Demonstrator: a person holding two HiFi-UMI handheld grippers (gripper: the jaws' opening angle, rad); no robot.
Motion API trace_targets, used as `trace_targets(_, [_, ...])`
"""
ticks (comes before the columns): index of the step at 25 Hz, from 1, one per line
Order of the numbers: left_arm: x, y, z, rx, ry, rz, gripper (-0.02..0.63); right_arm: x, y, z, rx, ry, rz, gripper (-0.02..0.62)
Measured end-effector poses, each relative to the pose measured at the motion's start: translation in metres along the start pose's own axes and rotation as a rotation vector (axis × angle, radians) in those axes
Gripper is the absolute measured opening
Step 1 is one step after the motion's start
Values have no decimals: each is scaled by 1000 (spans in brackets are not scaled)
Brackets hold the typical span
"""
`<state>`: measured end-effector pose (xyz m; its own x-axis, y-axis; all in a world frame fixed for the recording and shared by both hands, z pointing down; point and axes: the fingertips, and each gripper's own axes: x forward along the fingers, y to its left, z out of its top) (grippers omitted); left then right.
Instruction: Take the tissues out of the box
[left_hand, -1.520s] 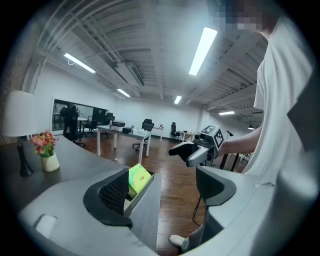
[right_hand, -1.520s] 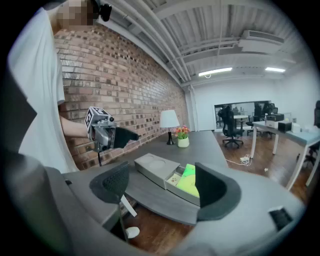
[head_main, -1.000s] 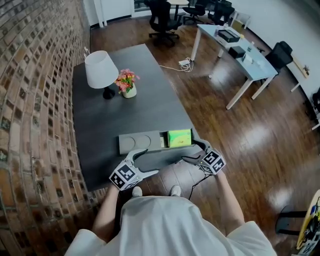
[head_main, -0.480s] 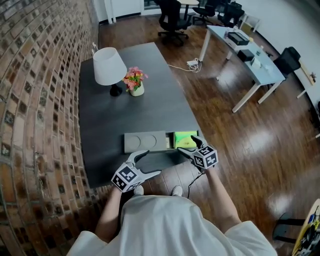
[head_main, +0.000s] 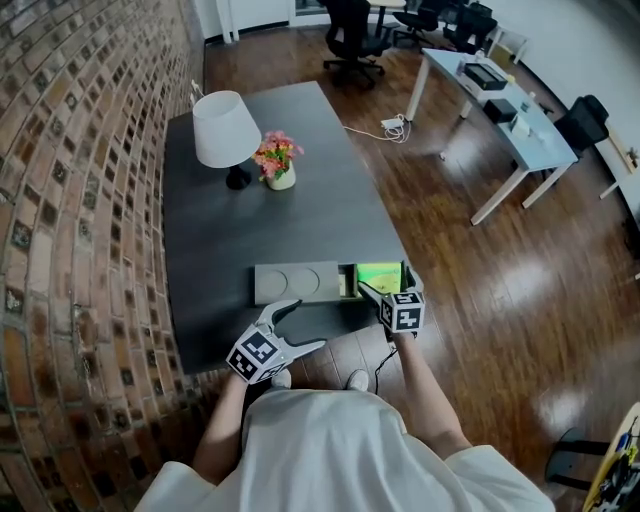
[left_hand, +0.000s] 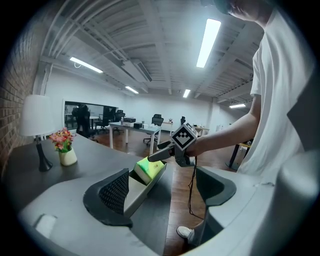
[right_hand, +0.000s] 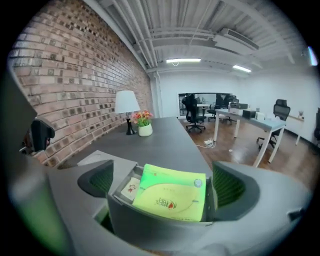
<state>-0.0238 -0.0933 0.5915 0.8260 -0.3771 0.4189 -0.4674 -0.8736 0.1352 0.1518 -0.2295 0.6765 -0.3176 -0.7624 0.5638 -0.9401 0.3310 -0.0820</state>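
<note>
Dark grey bench (head_main: 260, 225) along the brick wall. A long flat grey box (head_main: 298, 283) lies near the bench's front edge, with its right end open. A bright green soft tissue pack (right_hand: 170, 195) sits inside that open end, not lifted. A small white card (right_hand: 131, 188) lies beside it in the box.

Right tool (head_main: 386, 283) is at the box's open end. Its jaws have just been opening and now stand wide on either side of the box end. The green pack is between them, and the pads don't press on anything.

Left tool (head_main: 303, 326) hovers at the bench's front edge below the box, jaws apart, gripping nothing.

A white-shade lamp (head_main: 222, 128) and a small vase of flowers (head_main: 277, 162) stand at the far end of the bench.
</note>
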Motion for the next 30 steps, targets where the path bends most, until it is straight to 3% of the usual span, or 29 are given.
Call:
trace_targets(5, [3,-5,-1,4,16,-12,408,13,-11,-4,106,25,-86,617])
trace_targets(10, [4,-10,-4,4,20,-24,408,26,-17,0,99,18,-167,617])
trace_targets(12, [4,-11,-5,0,22,-23,408,33,-22,-8,152,44,-185,617])
trace_targets(21, [-2,-14,-12,-20,30,-13,408,57,-34,-44,254,168,-244,617])
trace_targets(30, [-2,-12,-16,-29,35,0,408,75,-40,-41,248,202,-233,617])
